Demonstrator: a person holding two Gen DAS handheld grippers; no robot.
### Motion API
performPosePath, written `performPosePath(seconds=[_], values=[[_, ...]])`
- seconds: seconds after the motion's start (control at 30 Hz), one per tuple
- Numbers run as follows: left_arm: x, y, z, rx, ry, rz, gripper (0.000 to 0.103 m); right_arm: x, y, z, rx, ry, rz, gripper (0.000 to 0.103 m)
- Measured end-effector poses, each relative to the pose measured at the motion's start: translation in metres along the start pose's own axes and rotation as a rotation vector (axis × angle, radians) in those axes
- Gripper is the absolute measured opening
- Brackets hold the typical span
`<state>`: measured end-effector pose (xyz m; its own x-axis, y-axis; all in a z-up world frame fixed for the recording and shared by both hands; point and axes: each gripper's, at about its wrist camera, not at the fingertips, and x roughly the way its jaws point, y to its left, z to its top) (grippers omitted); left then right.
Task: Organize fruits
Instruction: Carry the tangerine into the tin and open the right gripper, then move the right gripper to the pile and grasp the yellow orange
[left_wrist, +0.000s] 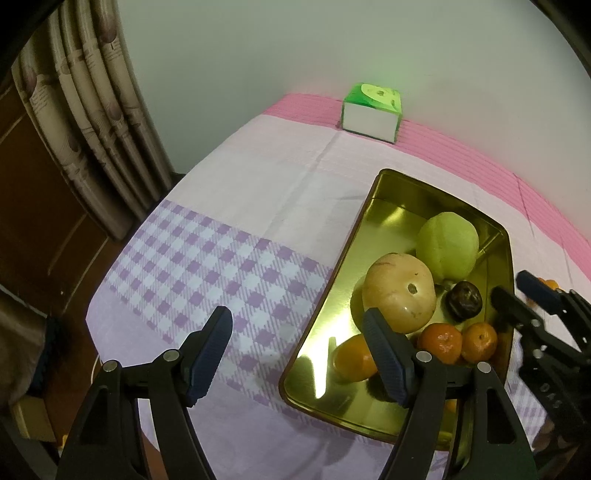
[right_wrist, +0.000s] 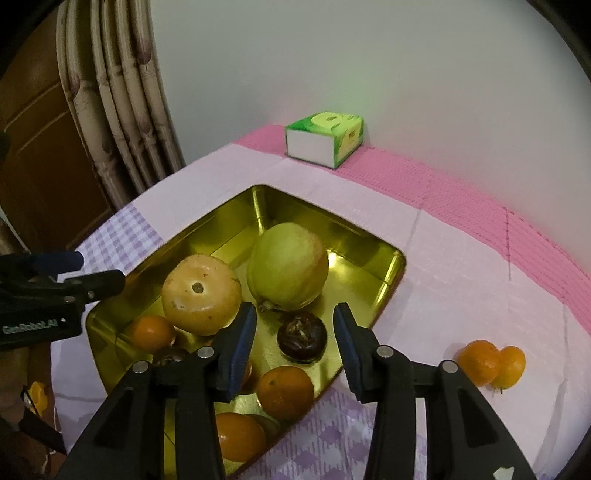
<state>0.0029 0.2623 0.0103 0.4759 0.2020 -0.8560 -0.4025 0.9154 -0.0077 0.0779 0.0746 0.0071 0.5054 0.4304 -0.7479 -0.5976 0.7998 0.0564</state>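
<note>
Fruit mostly sits in the gold metal tray (right_wrist: 388, 266) on the cloth-covered table (left_wrist: 258, 177). Inside it: a green apple (right_wrist: 288, 266) toward the far end, touching a yellow-tan round fruit (right_wrist: 201, 295) beside it; a dark brown mangosteen-like fruit (right_wrist: 302, 341) just in front of the apple; a tangerine (right_wrist: 285, 392) nearer the camera, another (right_wrist: 238, 435) at the near corner and a third (right_wrist: 151, 332) under the left side of the yellow fruit. A second dark fruit (right_wrist: 171, 356) is partly hidden behind the gripper finger. Two tangerines (right_wrist: 491, 363) lie outside on the cloth, touching each other, well right of the tray. Right gripper (right_wrist: 295, 350) hangs over the tray's near half, jaws apart, nothing between the pads; the dark fruit shows through the gap but sits below on the tray floor, untouched. Left gripper (left_wrist: 295, 354) is also spread wide and empty, one finger over the checked cloth, the other over the tray's left edge. Green-and-white tissue box (left_wrist: 371, 112) stands at the far edge against the wall. Curtain (left_wrist: 96, 110) hangs at left.
</note>
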Motion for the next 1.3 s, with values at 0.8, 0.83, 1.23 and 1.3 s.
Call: performPosePath(seconds=[0.8,0.83,1.23,1.3], values=[[-0.002,-0.011,-0.003,0.035,-0.010,-0.005,0.074,-0.045,-0.149,-0.070,0.258,0.021,-0.256,0.043],[-0.002,-0.012,-0.003,0.038,-0.011,-0.006,0.074,-0.043,-0.152,-0.072,0.260,0.023,-0.256,0.043],[0.003,-0.020,-0.005,0.069,-0.015,-0.012,0.074,-0.012,-0.165,-0.081,0.237,0.073,-0.265,0.043],[0.005,-0.021,-0.005,0.072,-0.010,-0.015,0.074,-0.009,-0.166,-0.079,0.239,0.072,-0.263,0.043]])
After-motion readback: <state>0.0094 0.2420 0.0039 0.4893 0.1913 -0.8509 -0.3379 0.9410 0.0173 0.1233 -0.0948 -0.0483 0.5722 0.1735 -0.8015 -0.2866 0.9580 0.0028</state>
